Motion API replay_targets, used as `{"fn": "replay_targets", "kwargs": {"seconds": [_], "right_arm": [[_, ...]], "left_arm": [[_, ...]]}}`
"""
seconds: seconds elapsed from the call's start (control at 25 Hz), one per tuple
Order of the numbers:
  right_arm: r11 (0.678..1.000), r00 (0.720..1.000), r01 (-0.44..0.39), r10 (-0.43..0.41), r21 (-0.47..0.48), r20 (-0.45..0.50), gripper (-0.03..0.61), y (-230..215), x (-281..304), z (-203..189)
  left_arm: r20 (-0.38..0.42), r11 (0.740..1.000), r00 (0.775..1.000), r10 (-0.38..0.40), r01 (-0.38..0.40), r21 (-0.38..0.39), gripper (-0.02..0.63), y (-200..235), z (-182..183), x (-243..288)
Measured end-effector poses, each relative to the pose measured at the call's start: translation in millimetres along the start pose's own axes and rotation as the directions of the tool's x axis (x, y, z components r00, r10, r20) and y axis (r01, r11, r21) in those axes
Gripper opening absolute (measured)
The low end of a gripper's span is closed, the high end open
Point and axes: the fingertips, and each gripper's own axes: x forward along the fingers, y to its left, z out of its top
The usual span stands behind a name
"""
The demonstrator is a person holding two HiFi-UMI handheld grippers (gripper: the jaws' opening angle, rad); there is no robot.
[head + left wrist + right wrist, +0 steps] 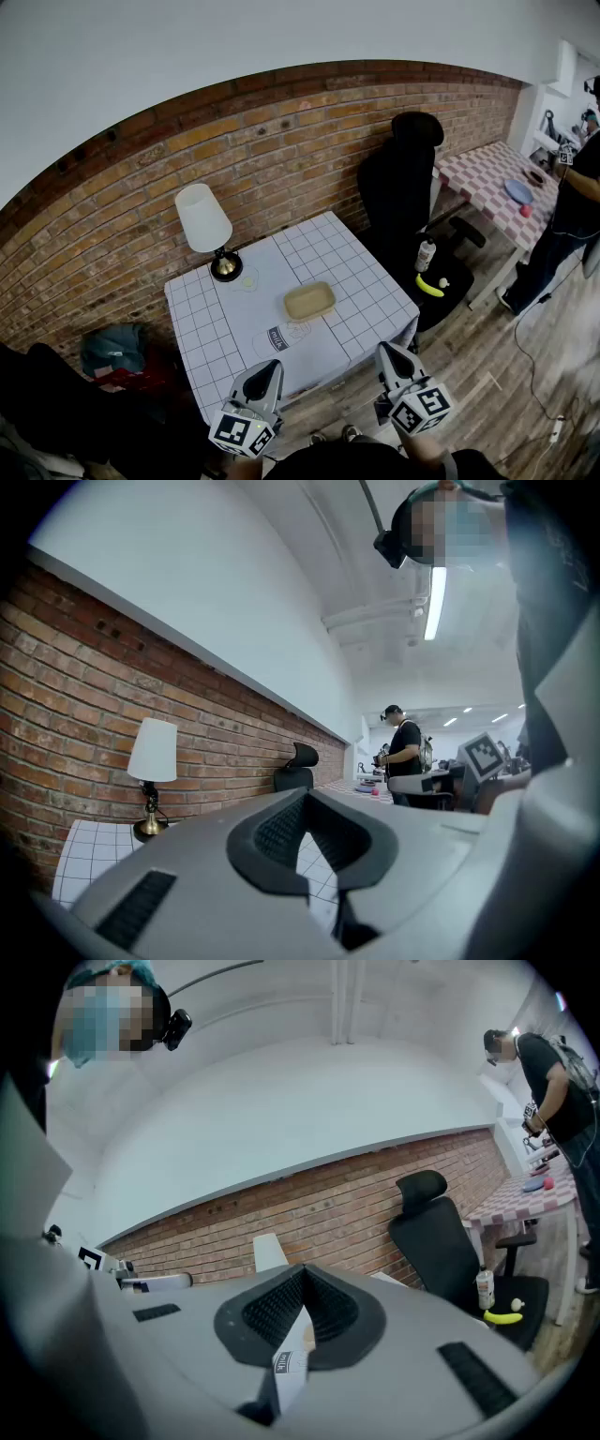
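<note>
Milk carton (277, 338): lies flat on the table (366, 281), on the near side of the tray (309, 302) and slightly to its left.
Grip, as judged: lying flat, the carton offers its narrow sides. Jaws should spread wider than the body, come down square over it and close gently, since card walls dent.
Lamp (203, 218): upright, beyond the tray and to its left, well apart from both tongs.
Left gripper (271, 366): jaws pressed together with nothing between them. It is held off the table's near edge, short of the tray, with the carton just past its tip and a little to the right.
Right gripper (385, 350): jaws pressed together and empty. It is held nearer than the tray and to its right, with the carton ahead and to the left, apart from it.
</note>
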Motion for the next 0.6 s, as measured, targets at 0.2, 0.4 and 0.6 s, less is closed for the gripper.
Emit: {"fn": "replay_targets", "kwargs": {"seconds": [0.2, 0.4, 0.6], "right_arm": [[1.0, 1.0, -0.011, 0.011, 0.007, 0.002, 0.003, 4.4, -1.6, -0.7], [0.999, 0.999, -0.029, 0.028, 0.033, 0.037, 0.003, 10.6, -4.0, 0.6], [0.998, 0.998, -0.028, 0.025, 0.056, 0.059, 0.005, 11.6, -5.0, -6.9]], "left_arm": [[-0.013, 1.0, 1.0, 0.018, -0.018, -0.018, 0.009, -2.5, 0.7, -3.9], [-0.016, 1.0, 1.0, 0.019, -0.019, -0.015, 0.009, -1.4, 0.9, -10.1], [-0.024, 1.0, 1.0, -0.002, 0.002, -0.017, 0.009, -0.2, -6.0, -12.4]]}}
